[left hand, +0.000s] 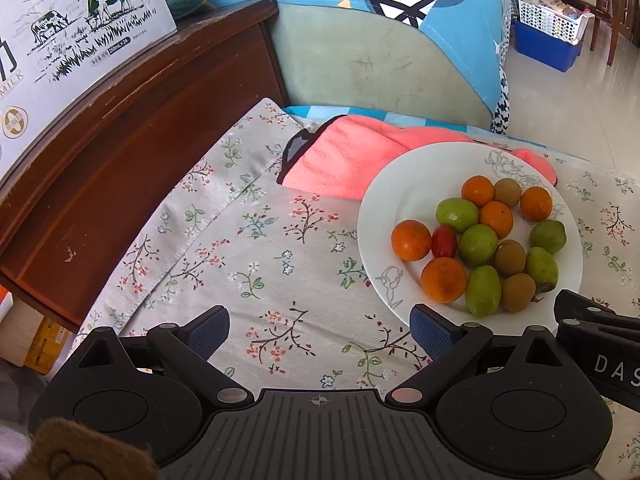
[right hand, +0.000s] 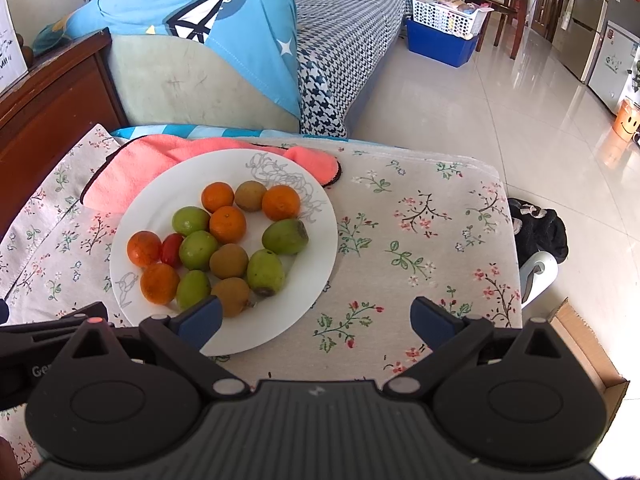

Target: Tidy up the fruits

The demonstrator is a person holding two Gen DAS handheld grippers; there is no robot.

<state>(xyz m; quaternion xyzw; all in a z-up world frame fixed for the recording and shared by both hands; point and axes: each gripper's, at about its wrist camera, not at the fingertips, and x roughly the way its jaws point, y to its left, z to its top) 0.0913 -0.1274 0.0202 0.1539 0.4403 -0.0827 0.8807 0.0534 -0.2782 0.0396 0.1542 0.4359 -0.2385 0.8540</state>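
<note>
Left wrist alone shows milk carton; both claws spread, empty.

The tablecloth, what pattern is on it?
The tablecloth has little flowers and leafy twigs on grey, clearest in the right wrist view.

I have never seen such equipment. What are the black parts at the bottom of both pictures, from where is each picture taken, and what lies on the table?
The black parts are two hand-held grippers, each carrying a camera that looks along its fingers. One picture comes from the left gripper, the other from the right gripper. Both are open and hold nothing. On the floral tablecloth stands a round white plate with orange, green and brown fruits and one small red one. A pink cloth lies partly under the plate.
</note>
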